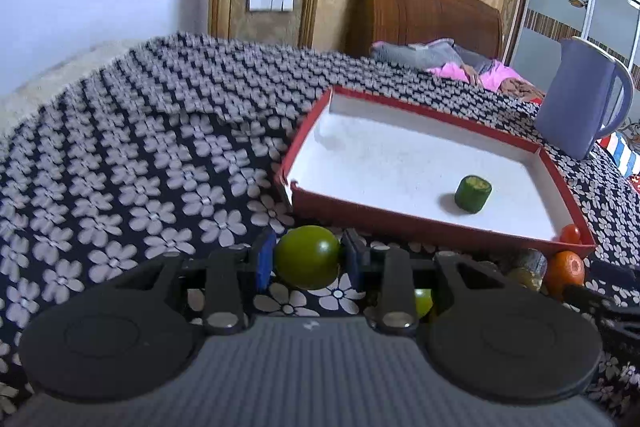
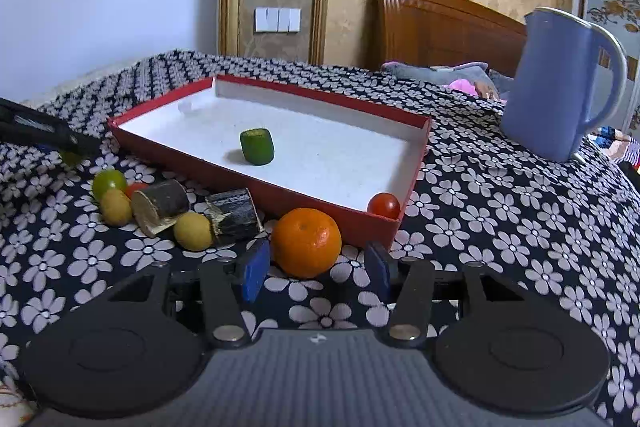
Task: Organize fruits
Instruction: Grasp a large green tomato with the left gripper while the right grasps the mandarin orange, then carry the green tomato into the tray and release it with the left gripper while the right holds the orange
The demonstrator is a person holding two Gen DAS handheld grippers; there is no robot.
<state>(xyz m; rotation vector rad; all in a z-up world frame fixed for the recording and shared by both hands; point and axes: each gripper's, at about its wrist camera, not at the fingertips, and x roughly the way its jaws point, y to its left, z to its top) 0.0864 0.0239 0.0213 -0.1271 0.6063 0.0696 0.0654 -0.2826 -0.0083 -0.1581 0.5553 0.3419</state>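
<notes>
Left claw [image 1: 307, 259] clamped on green fruit [image 1: 307, 262]; right claw [image 2: 316, 267] apart, orange [image 2: 307, 242] between pads, untouched.

Left tongs [image 1: 307, 259] clamped on green fruit [image 1: 307, 256], just before red tray [image 1: 432, 229].

Ahead of the right jaws, the orange [image 2: 306, 242] blocks the way to the red tray's wall [image 2: 320, 205]. Right of them the flowered cloth [image 2: 500, 247] lies open; left, fruit and wood pieces [image 2: 160, 207] crowd.

A blue jug [image 2: 560, 87] stands on the flowered cloth [image 2: 500, 219], before a wooden headboard [image 2: 440, 23].
</notes>
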